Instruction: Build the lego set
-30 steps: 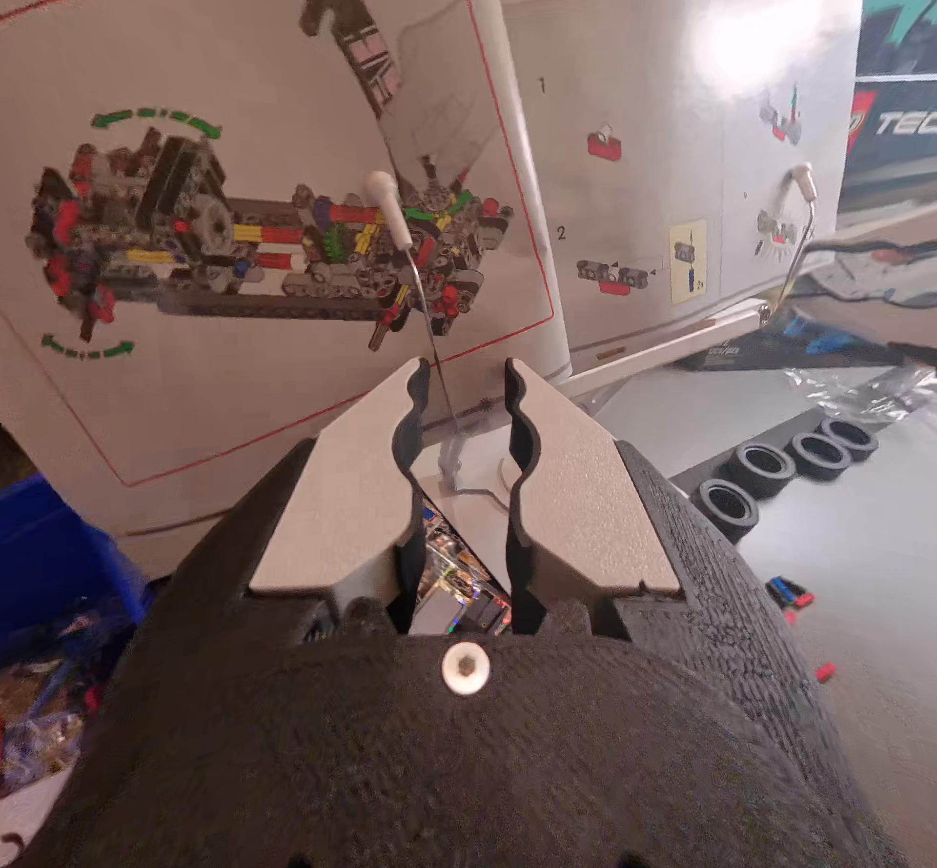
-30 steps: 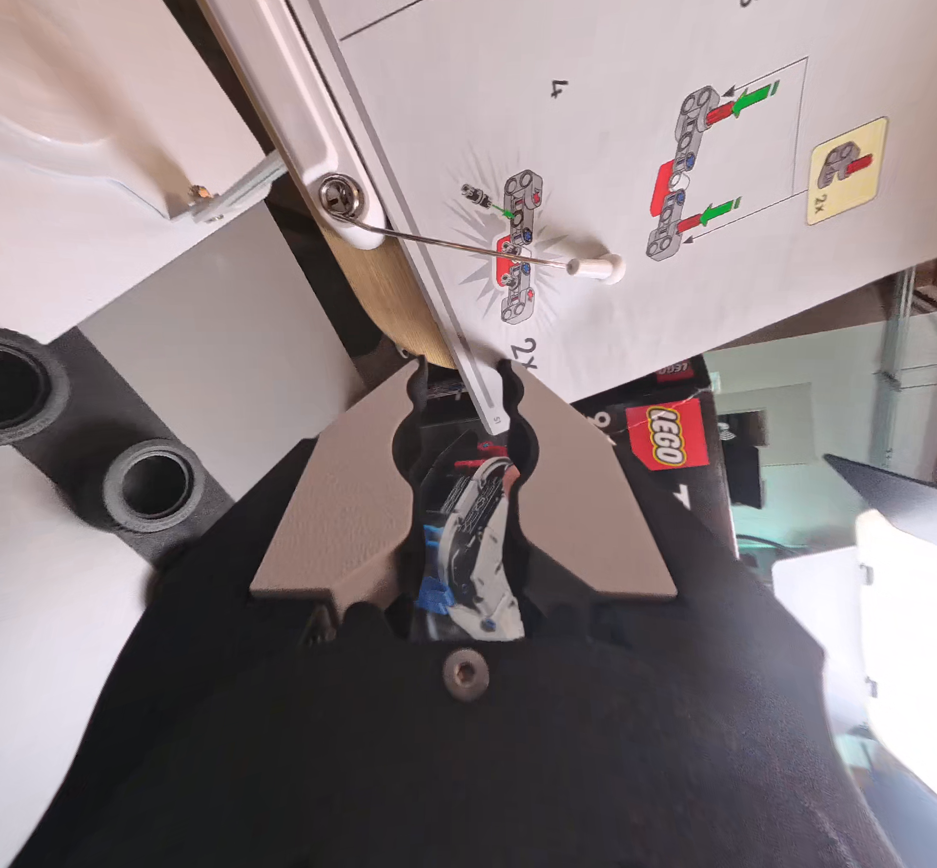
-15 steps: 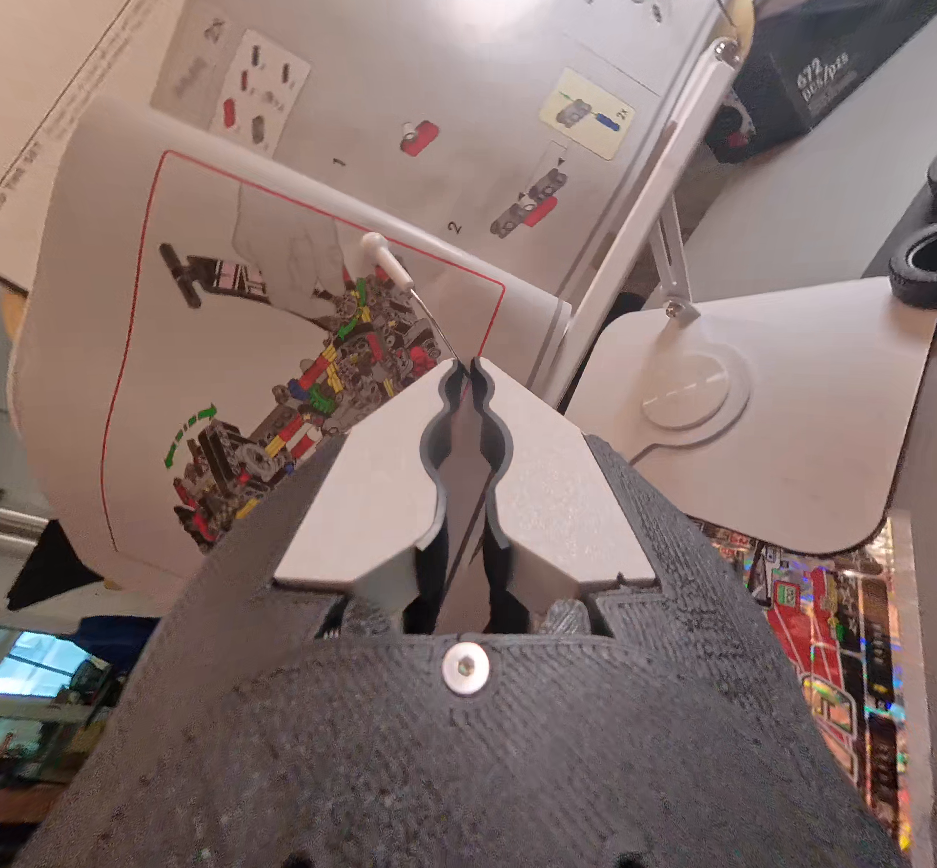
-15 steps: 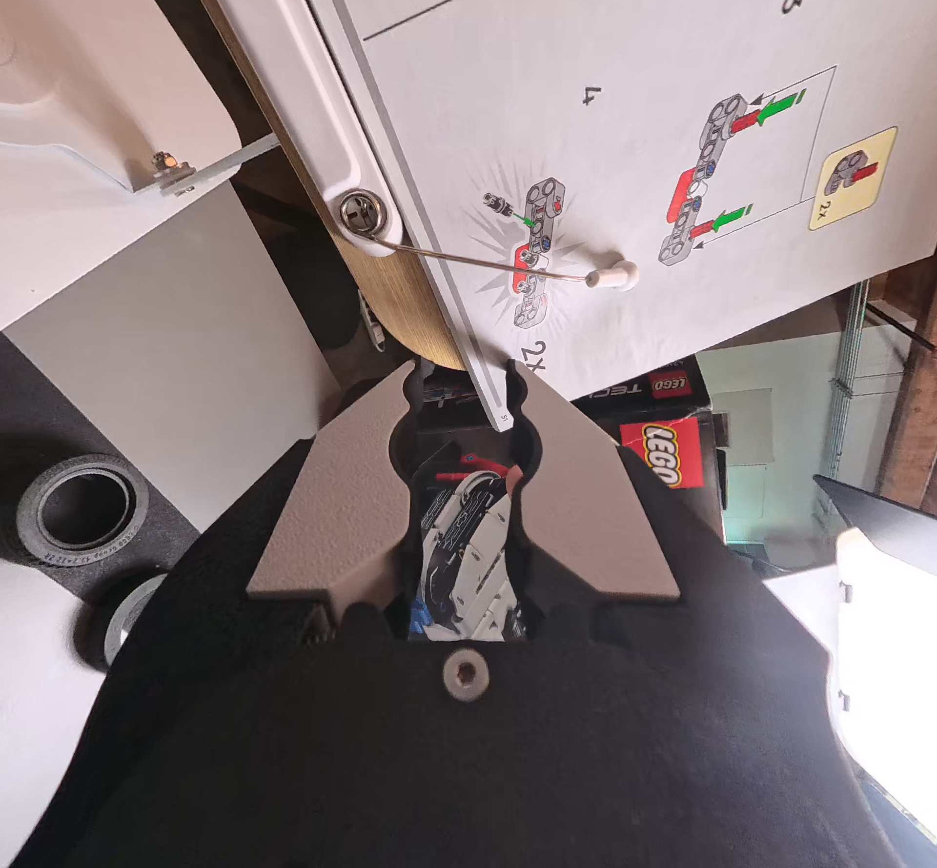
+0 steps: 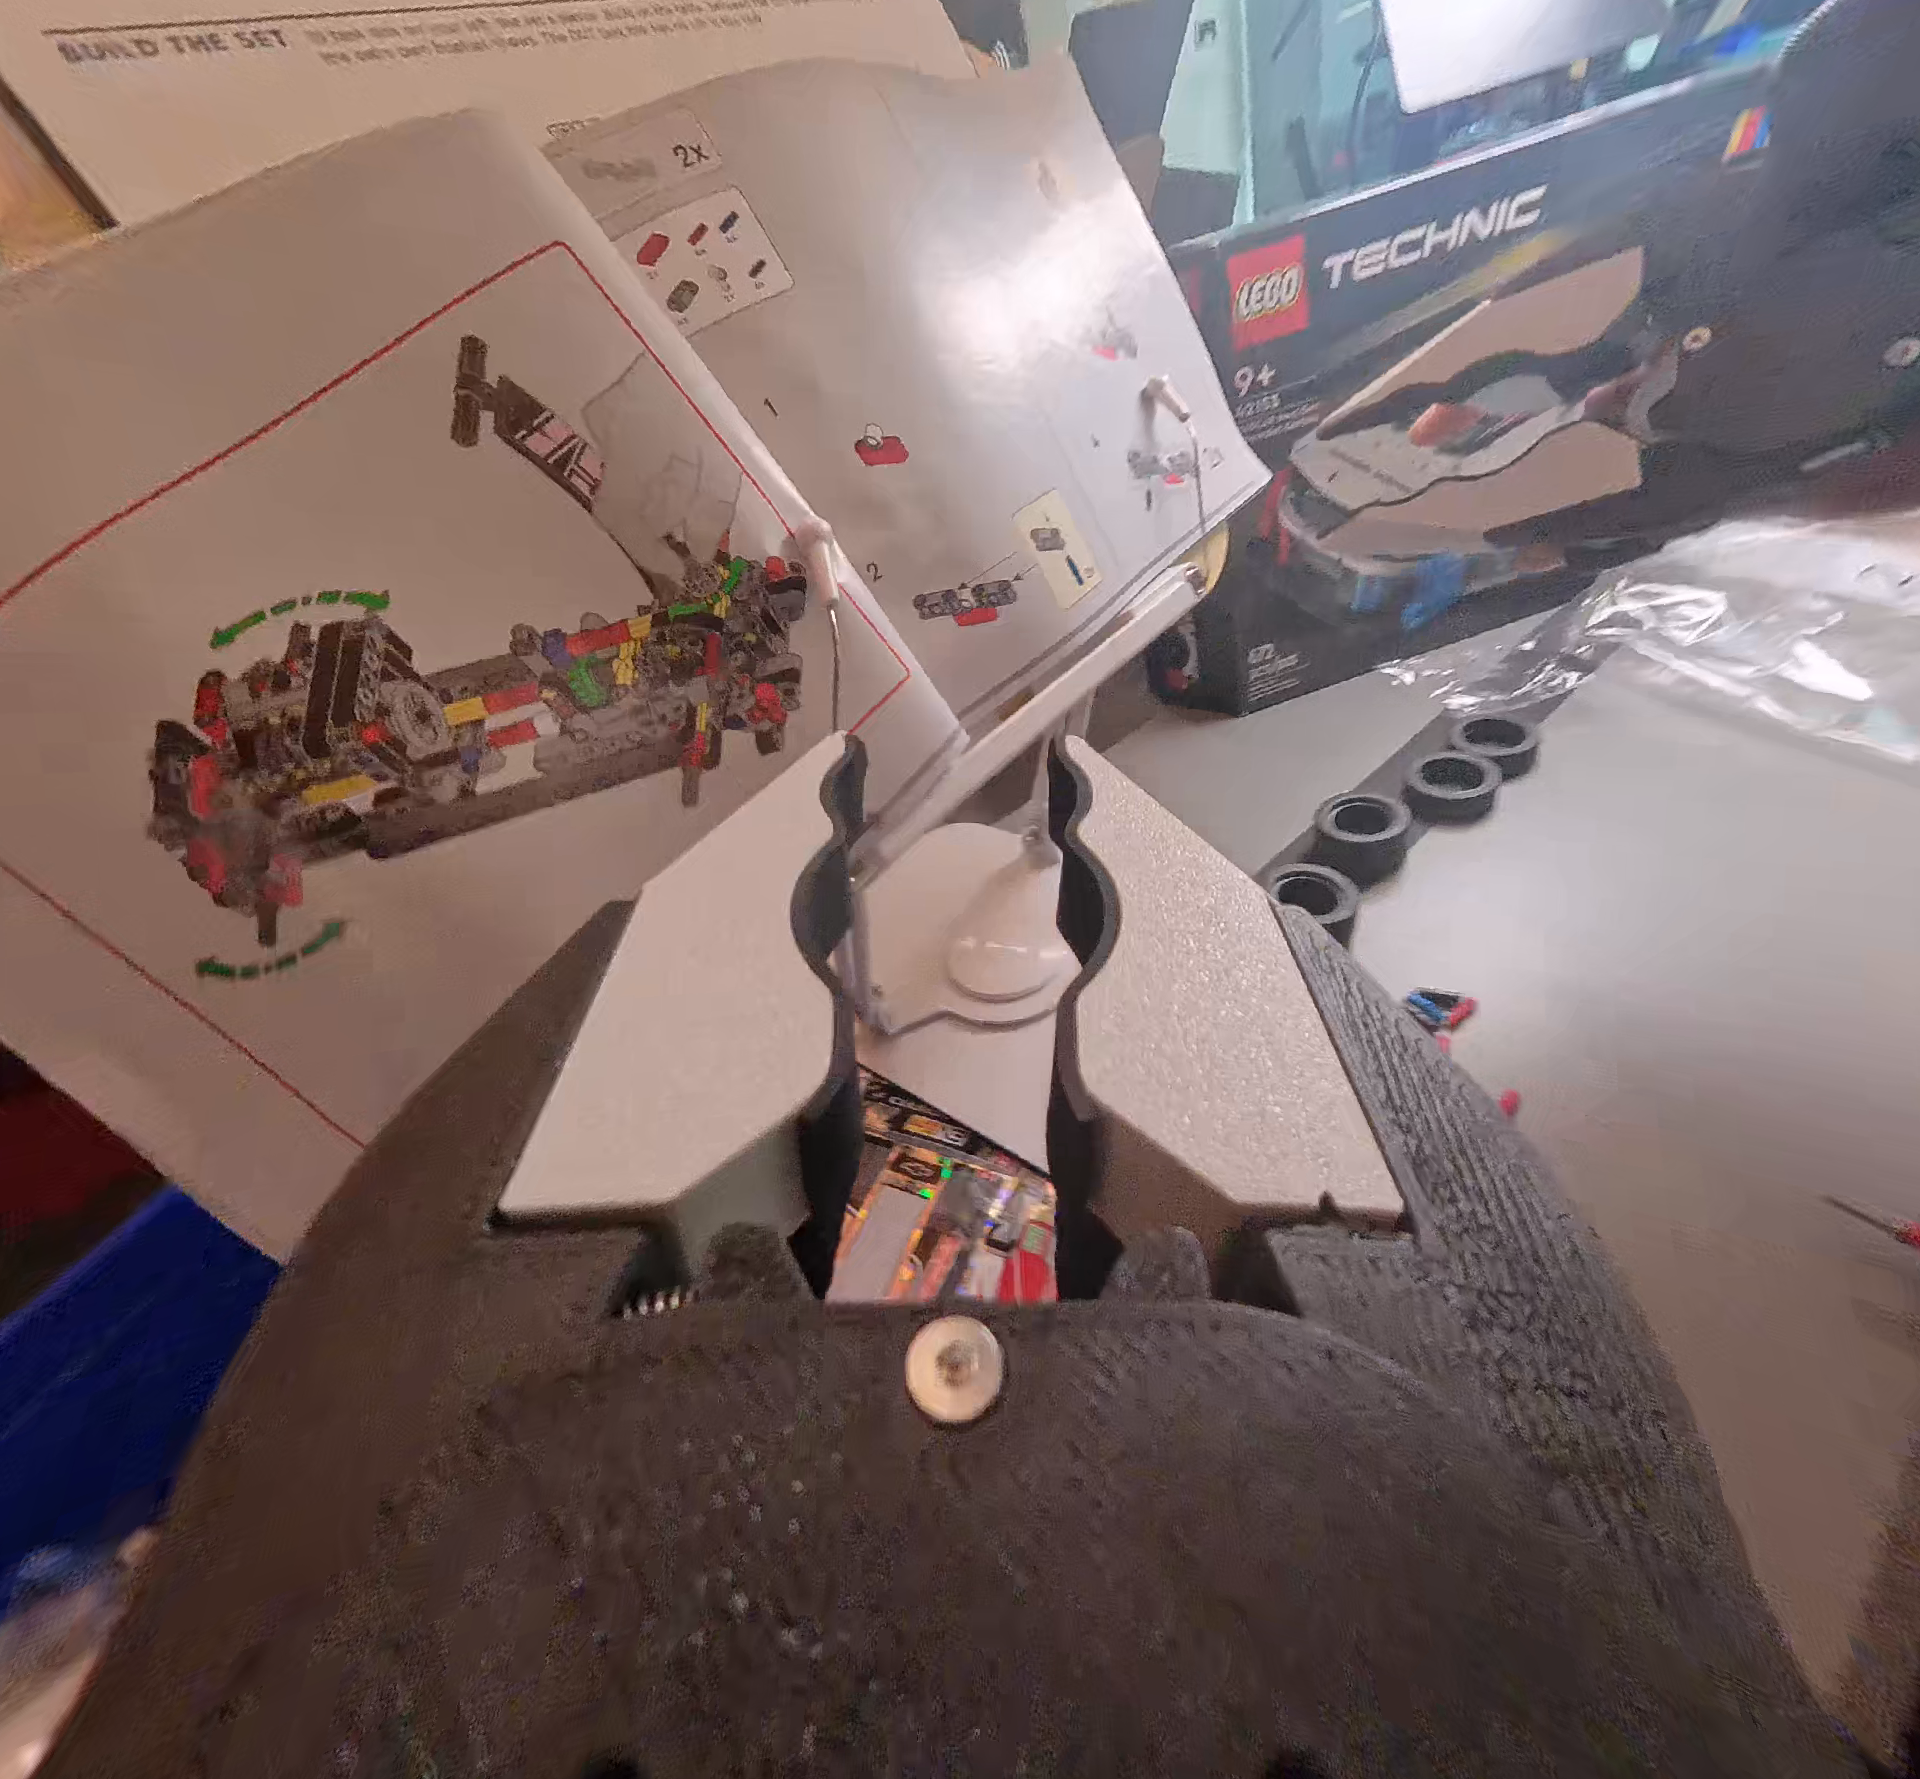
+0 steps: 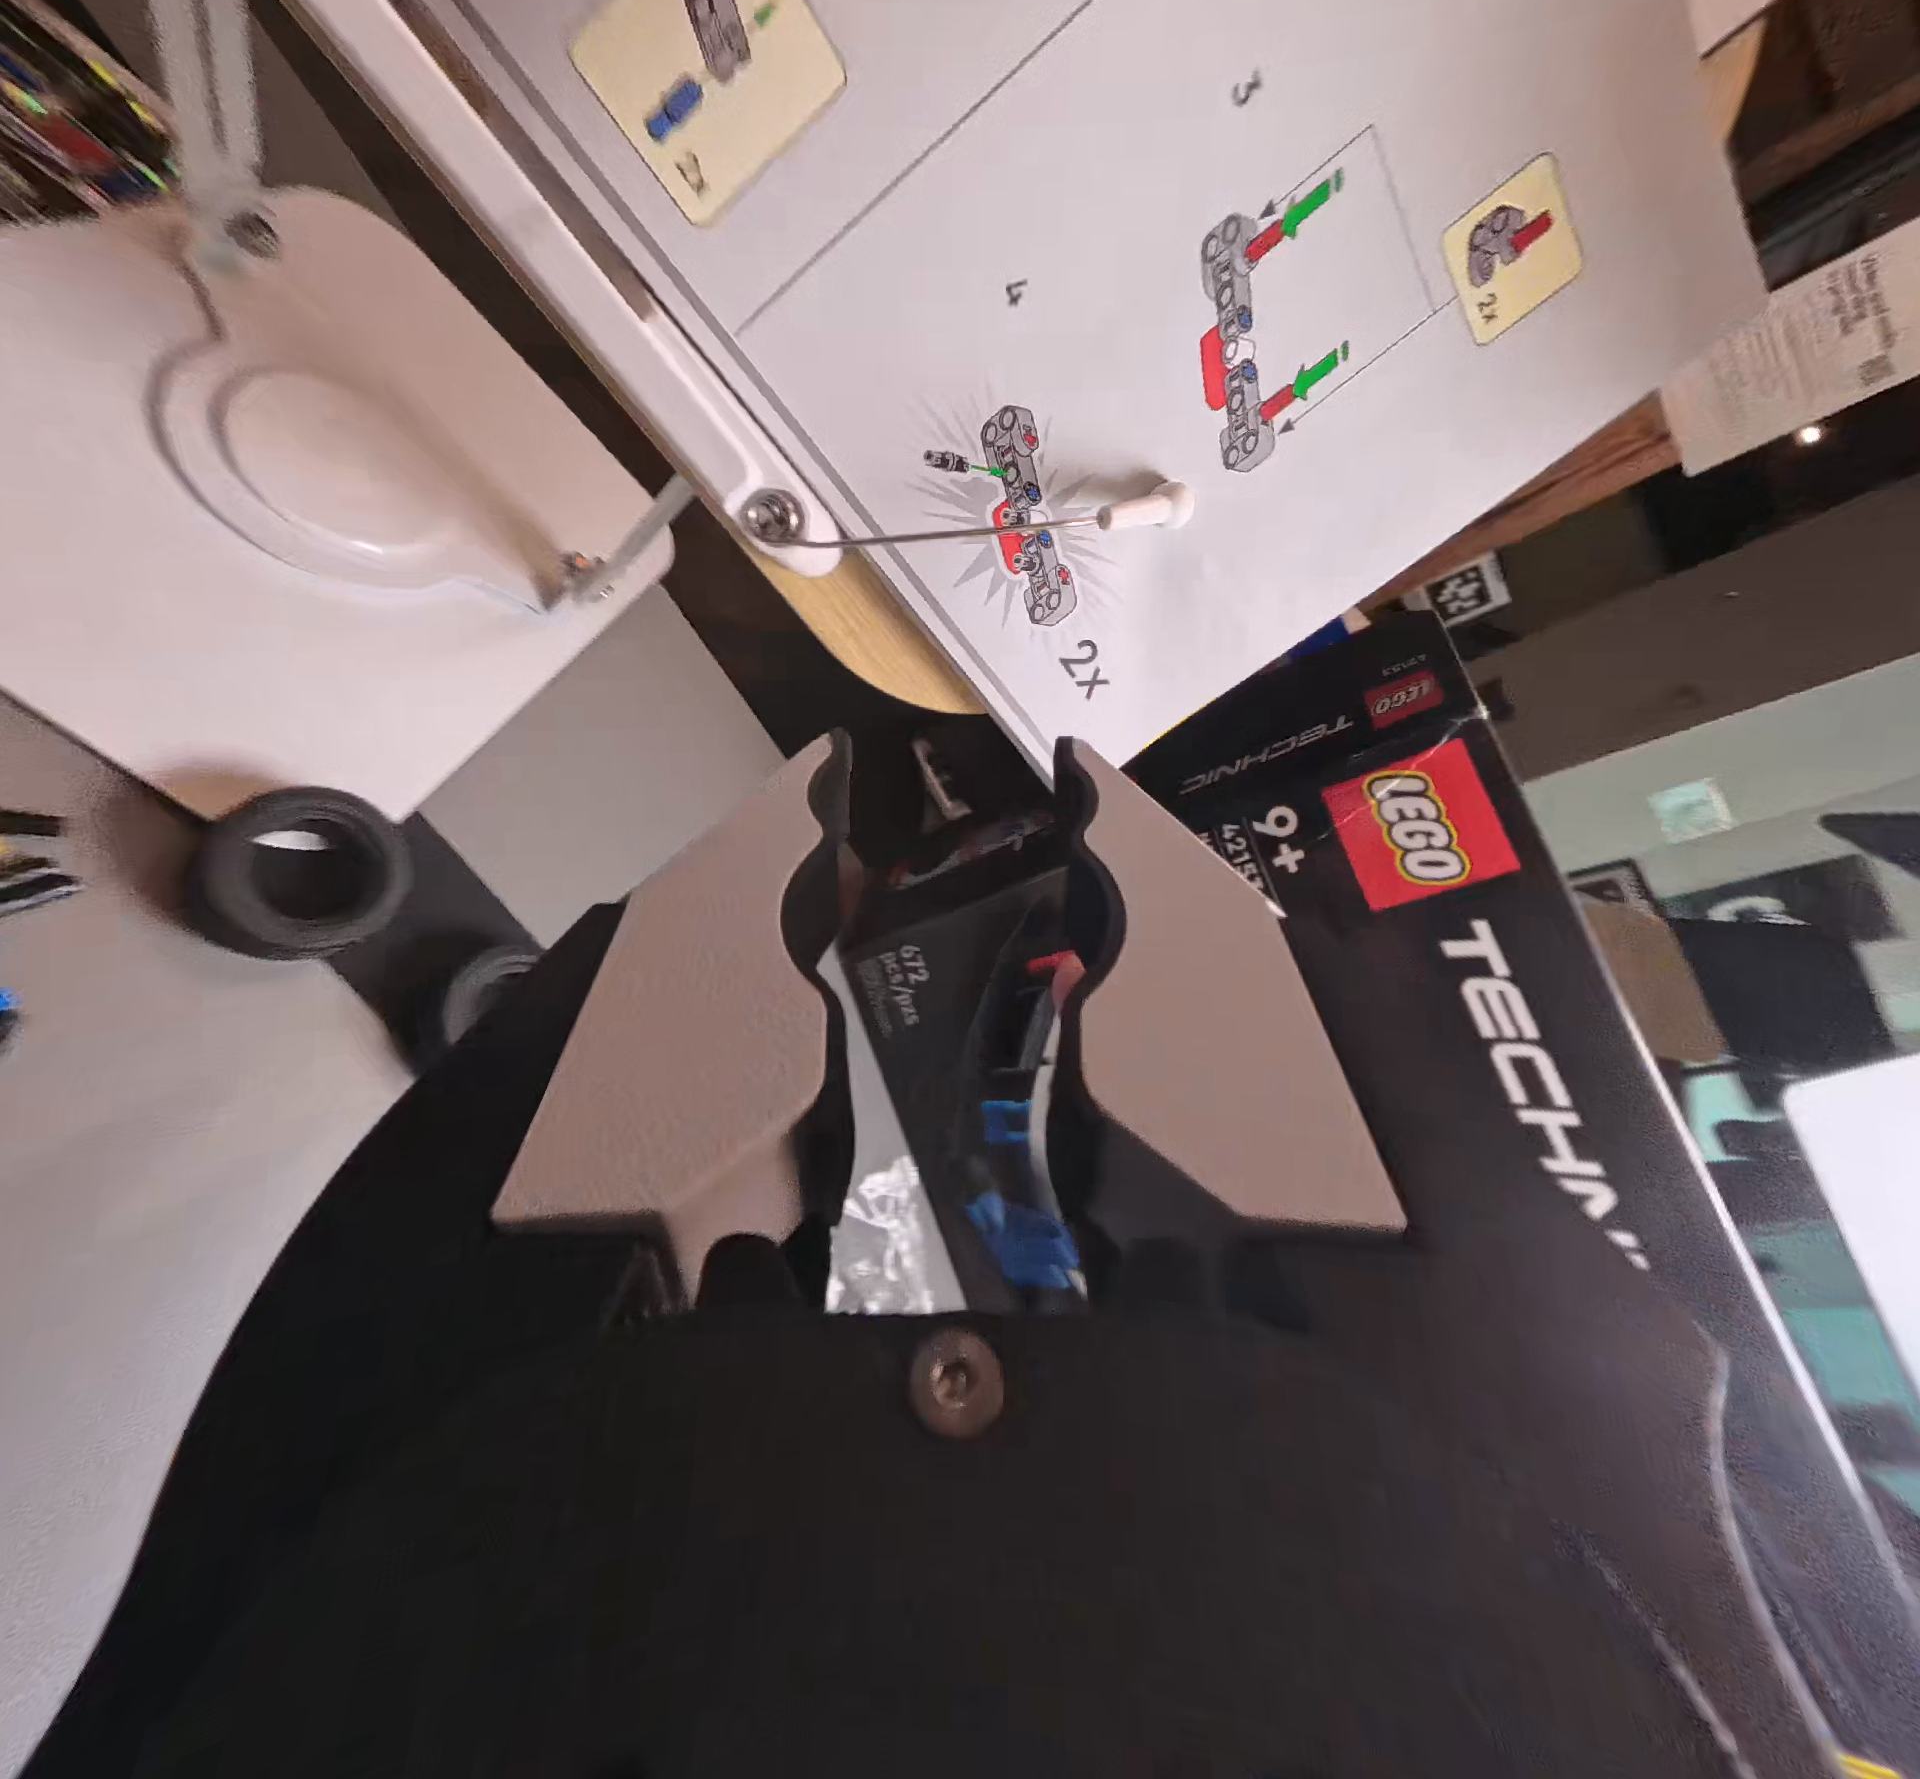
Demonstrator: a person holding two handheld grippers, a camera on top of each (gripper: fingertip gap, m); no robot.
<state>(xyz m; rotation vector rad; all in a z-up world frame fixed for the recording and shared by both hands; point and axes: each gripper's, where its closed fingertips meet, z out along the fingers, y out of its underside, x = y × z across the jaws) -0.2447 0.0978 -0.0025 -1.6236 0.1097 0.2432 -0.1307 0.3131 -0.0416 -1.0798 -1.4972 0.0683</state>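
The open instruction booklet (image 5: 416,524) leans on a white stand (image 5: 987,960), held by two wire page clips (image 5: 821,555). My left gripper (image 5: 951,763) is open and empty, a short way in front of the stand's base and the booklet's lower edge. My right gripper (image 6: 951,763) is open and empty, its tips just short of the right page's (image 6: 1143,223) lower corner, near the other wire clip (image 6: 1143,514). It also shows in the left wrist view (image 5: 1507,420), open, in front of the black Lego box (image 5: 1455,243).
Several black tyres (image 5: 1361,825) stand in a row on a dark strip right of the stand; one also shows in the right wrist view (image 6: 301,872). Small loose pins (image 5: 1439,1007) and a clear plastic bag (image 5: 1766,607) lie on the table. A blue bin (image 5: 104,1366) is at lower left. The Lego box (image 6: 1455,898) lies under my right gripper. Across from one pair of fingers to the other is roughly 25 cm.
My left gripper was shut at the left page half a second ago; it has opened and drawn back to face the booklet. My right gripper stayed open and pulled back slightly from the page corner.
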